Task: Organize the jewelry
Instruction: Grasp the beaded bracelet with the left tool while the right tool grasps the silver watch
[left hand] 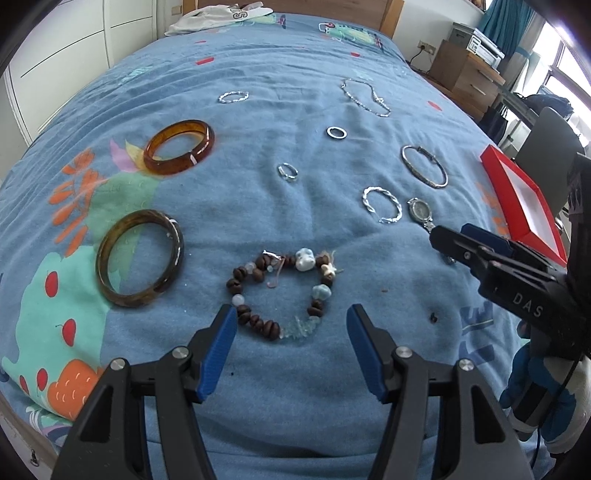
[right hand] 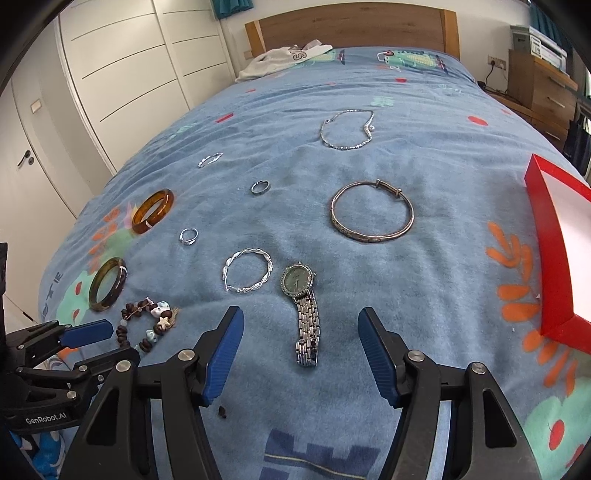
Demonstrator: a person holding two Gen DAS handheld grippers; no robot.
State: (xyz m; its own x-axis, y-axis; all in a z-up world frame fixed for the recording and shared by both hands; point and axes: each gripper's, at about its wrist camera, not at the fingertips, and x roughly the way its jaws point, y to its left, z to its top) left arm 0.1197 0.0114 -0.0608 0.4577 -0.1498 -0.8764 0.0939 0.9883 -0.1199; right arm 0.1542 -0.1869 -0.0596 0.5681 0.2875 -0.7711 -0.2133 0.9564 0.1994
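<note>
Jewelry lies spread on a blue bedspread (left hand: 295,221). My left gripper (left hand: 291,314) is open and empty, its jaws on either side of the near end of a brown beaded bracelet (left hand: 280,291). My right gripper (right hand: 301,317) is open and empty, just above the band of a silver watch (right hand: 301,295). A twisted silver bangle (right hand: 247,275), a plain silver bangle (right hand: 371,212), an amber bangle (left hand: 179,146), a dark green bangle (left hand: 140,258), two rings (left hand: 288,171) (left hand: 337,133) and a silver chain (right hand: 347,129) lie around. A red-rimmed box (right hand: 554,258) sits at the right.
A white garment (right hand: 284,61) lies by the wooden headboard (right hand: 351,26). White wardrobe doors (right hand: 129,74) stand on the left. Wooden drawers (right hand: 539,88) stand on the right. A small dark crumb (left hand: 432,316) lies on the bedspread.
</note>
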